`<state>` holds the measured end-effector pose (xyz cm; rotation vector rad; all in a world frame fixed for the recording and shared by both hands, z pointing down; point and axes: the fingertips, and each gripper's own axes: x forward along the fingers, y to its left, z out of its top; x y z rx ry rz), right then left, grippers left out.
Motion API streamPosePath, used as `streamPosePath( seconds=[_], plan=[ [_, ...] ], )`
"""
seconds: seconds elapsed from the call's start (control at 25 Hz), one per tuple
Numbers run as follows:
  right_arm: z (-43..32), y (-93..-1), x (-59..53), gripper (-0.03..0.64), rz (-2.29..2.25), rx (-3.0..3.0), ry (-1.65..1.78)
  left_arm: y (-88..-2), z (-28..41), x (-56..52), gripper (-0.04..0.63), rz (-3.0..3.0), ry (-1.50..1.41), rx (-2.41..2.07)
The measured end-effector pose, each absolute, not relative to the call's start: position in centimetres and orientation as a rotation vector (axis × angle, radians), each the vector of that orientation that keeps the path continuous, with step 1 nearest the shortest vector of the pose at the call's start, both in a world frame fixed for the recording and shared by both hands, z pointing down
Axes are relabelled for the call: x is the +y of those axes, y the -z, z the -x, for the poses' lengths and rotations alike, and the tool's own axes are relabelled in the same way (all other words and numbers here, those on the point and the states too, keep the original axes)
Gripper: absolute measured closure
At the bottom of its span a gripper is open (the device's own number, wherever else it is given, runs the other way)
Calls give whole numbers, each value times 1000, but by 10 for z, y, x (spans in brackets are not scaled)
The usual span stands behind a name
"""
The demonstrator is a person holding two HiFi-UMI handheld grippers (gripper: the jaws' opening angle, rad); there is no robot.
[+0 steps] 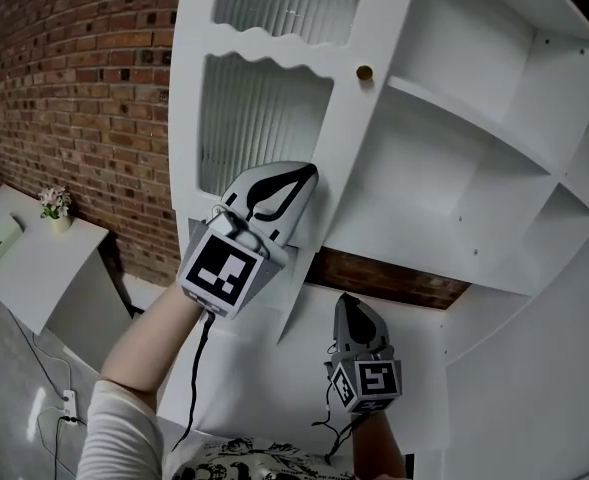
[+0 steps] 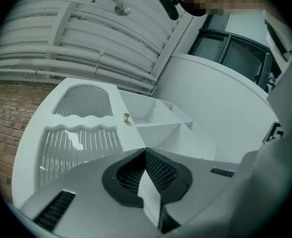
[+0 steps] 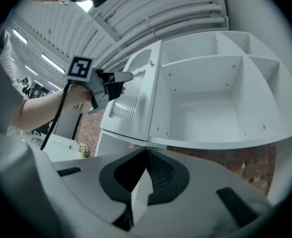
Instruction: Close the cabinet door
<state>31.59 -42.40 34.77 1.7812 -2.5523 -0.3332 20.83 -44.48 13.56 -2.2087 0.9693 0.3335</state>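
**Shut gripper met open cabinet door**

The door stood swung out from the white shelves, not yet closed. Its knob sat on the door edge nearest those shelves. Our left gripper was at the door's front face, on the frame just beside the lower pane. Its jaws were pressed together with nothing between them. We could not tell whether the tip was already touching the wood. Our right gripper hung below the door's bottom corner, well apart from it, jaws likewise together and empty.

In our judgement, the push would go best on the solid frame rather than the ribbed glass. It should also land toward the door's knob edge, where leverage is greatest. A slow, even press that follows the door's swing should seat it without a slam. The right gripper should keep clear of the narrowing gap behind the door.

By our count, the scene held one door, two ribbed panes including the upper pane, one brass knob and two grippers. One small potted plant stood far left of the door, against the brick wall. We could not count the shelf compartments with certainty.
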Motion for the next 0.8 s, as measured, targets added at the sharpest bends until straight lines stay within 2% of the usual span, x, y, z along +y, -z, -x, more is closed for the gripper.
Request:
streamPosePath(
  seconds=[0.12, 0.44, 0.8],
  plan=[
    [-310, -348, -415, 613, -1757, -2565, 383, -195, -204, -428, 584, 2242, -204, 990],
    [-299, -375, -394, 614, -1701, -2568, 388, -330, -180, -410, 584, 2553, -137, 1126],
    [-281, -381, -385, 614, -1641, -2593, 376, -361, -161, -401, 584, 2679, -192, 1201]
  ],
)
